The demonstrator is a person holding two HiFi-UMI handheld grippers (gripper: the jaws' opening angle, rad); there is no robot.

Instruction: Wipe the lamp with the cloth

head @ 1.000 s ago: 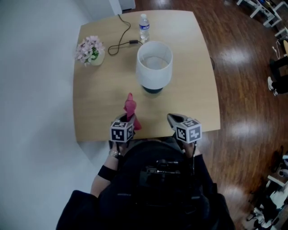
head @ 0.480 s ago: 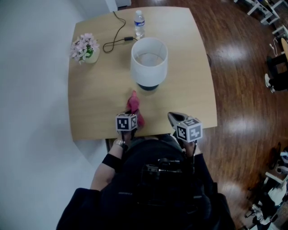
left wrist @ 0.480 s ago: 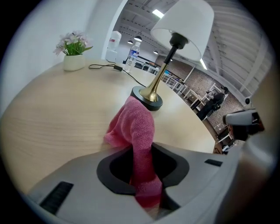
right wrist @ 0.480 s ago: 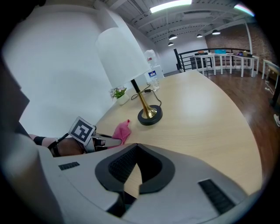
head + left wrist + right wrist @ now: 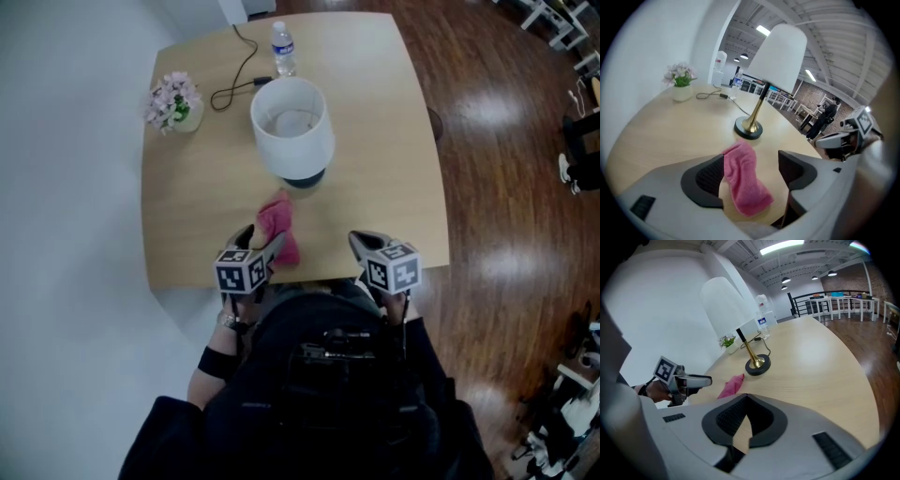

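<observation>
Lamp base: in the head view the white shade of the lamp (image 5: 292, 127) covers its stem and nearly all its dark base; only a sliver shows at the shade's lower edge. The left gripper view shows the brass stem and round base (image 5: 749, 130) in full.
Lamp shade: in the right gripper view it is pale against the white wall and its outline is hard to trace.
Cloth: the pink cloth (image 5: 276, 225) lies crumpled on the table (image 5: 384, 141), just below the lamp in the head view. Its near end is covered by the left gripper.
Left gripper: the left gripper (image 5: 752, 159) has just been opening and its jaws now stand wide apart. The cloth lies loose between them, not pinched. Its edge overlaps the left pad in this view; whether it touches cannot be told.
Right gripper: the right gripper (image 5: 746, 397), at lower right of the head view, has its tips together with nothing in them.
Hands: largely hidden under the marker cubes.
Water bottle: the water bottle (image 5: 282, 49) stands at the table's top edge, partly behind the shade in the right gripper view.
Flowers: the pot of flowers (image 5: 173, 101) sits at upper left, well apart from the lamp.
Cord: a black cord (image 5: 234, 84) loops between the flowers and the bottle.
Person: a dark-clothed body (image 5: 328, 394) fills the bottom of the head view and hides the table's near edge.
</observation>
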